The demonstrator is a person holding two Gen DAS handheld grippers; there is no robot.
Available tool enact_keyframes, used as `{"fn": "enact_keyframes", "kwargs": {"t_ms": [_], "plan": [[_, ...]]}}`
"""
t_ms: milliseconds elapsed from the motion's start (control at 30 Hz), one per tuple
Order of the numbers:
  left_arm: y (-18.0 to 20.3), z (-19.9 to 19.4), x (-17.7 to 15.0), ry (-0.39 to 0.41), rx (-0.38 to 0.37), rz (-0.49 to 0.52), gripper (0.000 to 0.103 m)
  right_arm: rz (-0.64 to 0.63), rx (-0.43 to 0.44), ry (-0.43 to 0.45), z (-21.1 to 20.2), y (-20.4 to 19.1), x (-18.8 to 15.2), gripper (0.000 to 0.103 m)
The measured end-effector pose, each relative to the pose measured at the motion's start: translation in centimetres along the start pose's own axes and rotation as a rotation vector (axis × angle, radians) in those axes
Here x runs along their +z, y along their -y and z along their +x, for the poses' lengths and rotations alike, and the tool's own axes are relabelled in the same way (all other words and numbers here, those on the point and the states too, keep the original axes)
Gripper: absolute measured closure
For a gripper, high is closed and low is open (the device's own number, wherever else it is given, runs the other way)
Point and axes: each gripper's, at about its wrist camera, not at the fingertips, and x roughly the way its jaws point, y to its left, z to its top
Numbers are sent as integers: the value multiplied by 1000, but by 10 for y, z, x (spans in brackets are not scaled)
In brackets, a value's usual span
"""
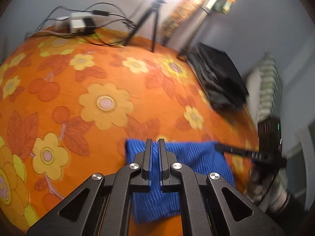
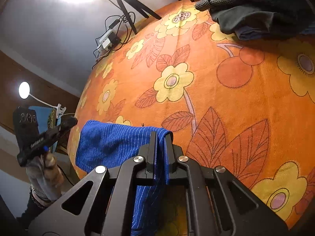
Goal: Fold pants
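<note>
Two tools under my control, both pinching cloth. My left tool (image 1: 155,140) is pressed together on the blue pinstriped pants (image 1: 189,157); my right tool (image 2: 160,134) clamps the same garment's folded edge. Pants lie partly on the orange floral bedspread (image 1: 98,68), near its edge. Farther out: dark folded clothes (image 1: 220,78), tripod (image 1: 151,19), power strip with cables (image 1: 78,22).
</note>
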Motion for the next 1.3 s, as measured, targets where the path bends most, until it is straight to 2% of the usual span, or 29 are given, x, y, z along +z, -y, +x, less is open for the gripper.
{"fn": "enact_keyframes", "kwargs": {"t_ms": [133, 233, 300, 333, 567, 900, 967, 1033, 1100, 1167, 1200, 1300], "plan": [[6, 8, -11, -37, 27, 58, 100, -41, -15, 0, -10, -7, -2, 95], [2, 13, -14, -53, 60, 67, 100, -108, -85, 29, -21, -18, -6, 86], [1, 18, -15, -58, 87, 80, 100, -144, -94, 51, -31, -26, -12, 77], [0, 20, -16, -64, 97, 83, 100, -161, -92, 60, -34, -30, -15, 76], [8, 35, -21, -82, 196, 171, 100, -275, -124, 16, -24, -50, -32, 75], [12, 32, -30, -77, 230, 214, 99, -255, -161, -37, -11, -30, -45, 75], [13, 29, -31, -66, 241, 226, 95, -246, -160, -34, -13, -26, -44, 75], [12, 25, -31, -57, 249, 228, 95, -240, -165, -19, -17, -26, -42, 69], [11, 22, -31, -48, 256, 224, 87, -241, -185, 10, -22, -27, -40, 55], [10, 19, -31, -35, 271, 223, 63, -245, -200, 43, -27, -27, -37, 47], [9, 17, -31, -28, 276, 220, 61, -245, -202, 48, -28, -28, -36, 40], [7, 15, -30, -27, 273, 211, 61, -242, -200, 53, -27, -28, -35, 32]]}}
